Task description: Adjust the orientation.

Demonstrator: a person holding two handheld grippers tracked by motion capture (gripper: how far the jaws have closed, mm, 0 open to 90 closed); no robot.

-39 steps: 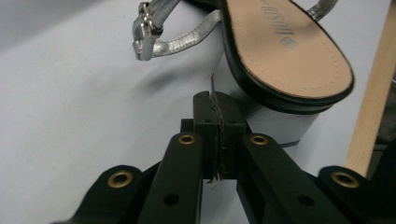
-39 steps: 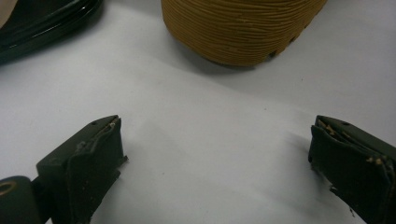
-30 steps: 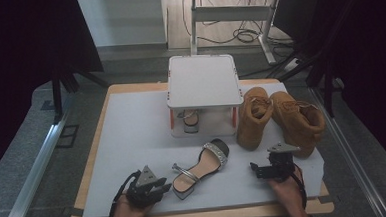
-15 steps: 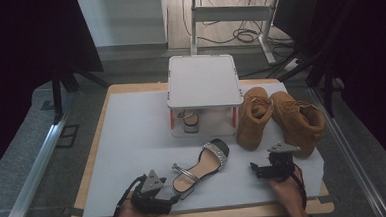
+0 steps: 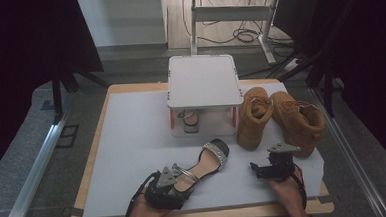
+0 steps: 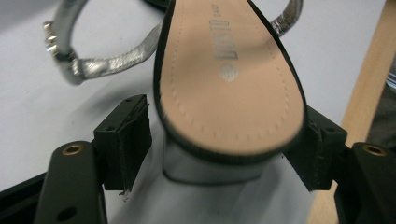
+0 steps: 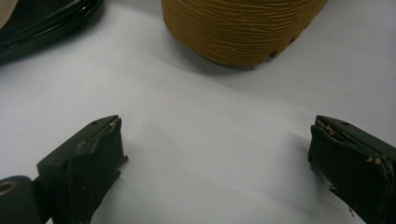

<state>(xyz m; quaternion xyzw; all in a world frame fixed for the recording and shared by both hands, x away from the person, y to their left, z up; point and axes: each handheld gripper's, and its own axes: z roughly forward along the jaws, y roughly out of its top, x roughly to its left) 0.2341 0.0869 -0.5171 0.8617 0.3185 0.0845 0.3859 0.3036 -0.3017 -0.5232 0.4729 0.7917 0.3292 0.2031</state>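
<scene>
At the near edge of the white mat (image 5: 132,141), toward its left corner, the left gripper (image 5: 177,182) is set at the heel end of the high-heeled sandal (image 5: 203,160). In the left gripper view the jaws are seen to have just been opening and now stand wide, with the heel end of the sandal (image 6: 229,88) lying between them. The right pad (image 6: 310,156) looks to be at or against the sole's edge, while the left pad (image 6: 133,140) is set apart from it by a clear gap, so nothing is clamped.

The sandal's long axis runs from this gripper away toward the far right, its toe pointing at the shelf stand (image 5: 203,80); the silver ankle strap (image 6: 79,60) is spread to one side of the heel. A closing of the jaws across the narrow heel is judged to be what the next move turns on, and the left gripper is much the nearer.

Toward the near right corner, the right gripper (image 5: 267,168) is held wide open over bare mat, gripping nothing, well clear of the sandal. Beyond it the pair of tan boots (image 5: 281,116) stands by the right edge, and a second sandal (image 5: 190,119) is seen under the stand.
</scene>
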